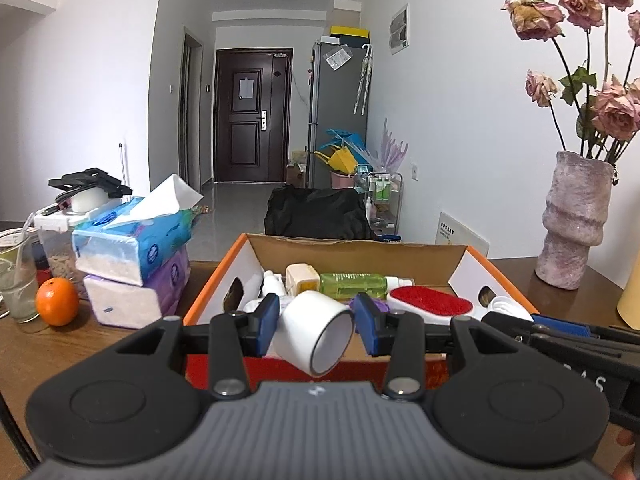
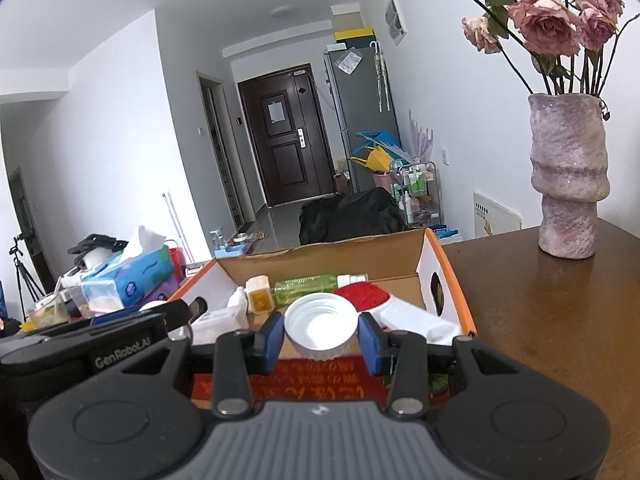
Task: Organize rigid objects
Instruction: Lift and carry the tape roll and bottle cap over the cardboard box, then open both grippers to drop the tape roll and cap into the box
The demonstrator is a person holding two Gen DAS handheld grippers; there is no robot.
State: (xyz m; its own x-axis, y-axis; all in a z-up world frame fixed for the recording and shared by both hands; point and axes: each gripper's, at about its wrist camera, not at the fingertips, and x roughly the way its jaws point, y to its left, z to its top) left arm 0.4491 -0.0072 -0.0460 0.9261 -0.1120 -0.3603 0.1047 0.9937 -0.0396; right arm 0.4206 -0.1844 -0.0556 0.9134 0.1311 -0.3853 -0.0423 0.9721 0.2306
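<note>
The left gripper (image 1: 316, 322) pinches a white plastic cylinder jar (image 1: 316, 334), the right gripper (image 2: 319, 334) a white ribbed screw lid (image 2: 320, 326), both over the orange-rimmed cardboard box (image 1: 352, 246)

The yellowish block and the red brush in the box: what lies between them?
A green bottle lies on its side between the yellowish block and the red brush, its white cap toward the brush. Both wrist views show it.
</note>
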